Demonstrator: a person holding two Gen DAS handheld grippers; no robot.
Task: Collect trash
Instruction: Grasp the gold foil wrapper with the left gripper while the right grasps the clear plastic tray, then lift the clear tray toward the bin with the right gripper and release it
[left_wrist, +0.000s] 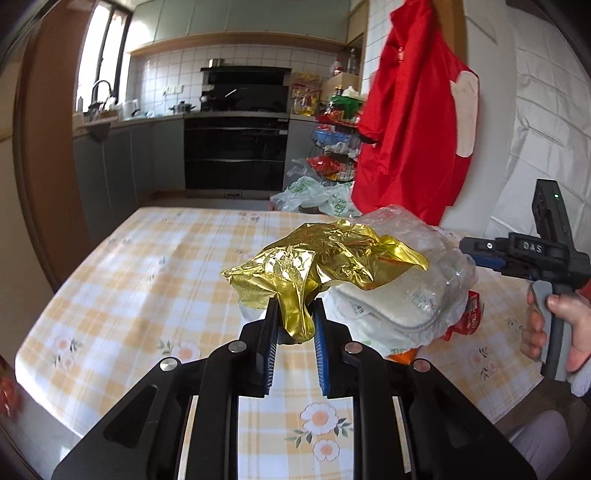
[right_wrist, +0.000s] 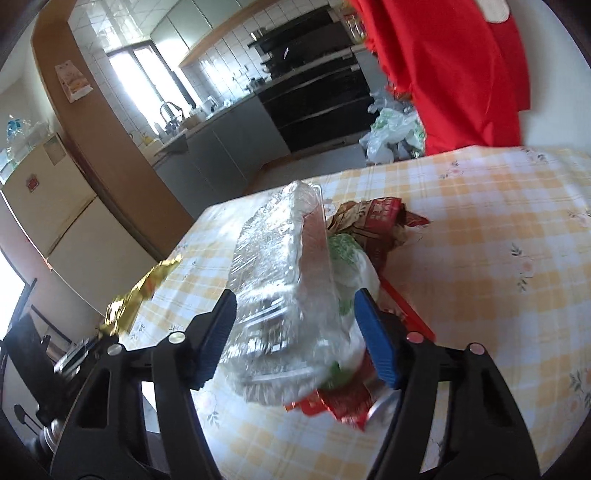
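Our left gripper (left_wrist: 293, 325) has its jaws drawn narrow and pinched on a crumpled gold foil (left_wrist: 325, 266), which fans out above the pads and hangs over the table (left_wrist: 147, 258). Just right of the foil, and partly under its far edge, sits a clear plastic tray (left_wrist: 413, 266) on top of a white bag (left_wrist: 388, 325), with a scrap of red wrapper (left_wrist: 467, 317) poking out below.

Our right gripper (right_wrist: 295, 332) stands about half wide, with the same clear tray (right_wrist: 280, 295) between its blue pads (right_wrist: 373, 336). We cannot tell whether the pads press on the tray, since this view is blurred. Behind the tray lie the white bag (right_wrist: 354, 273), printed green, and crumpled red wrappers (right_wrist: 376, 225) on the yellow checked cloth (right_wrist: 480, 240). The gold foil (right_wrist: 136, 295) shows at the left edge of this view, off the table's side.

From the left view our right hand (left_wrist: 554, 325) grips the other tool's handle at the far right. Beyond the table a red garment (left_wrist: 413, 110) hangs, plastic bags (left_wrist: 314, 192) lie on the floor, and a black oven (left_wrist: 236, 147) stands against the tiled kitchen wall.
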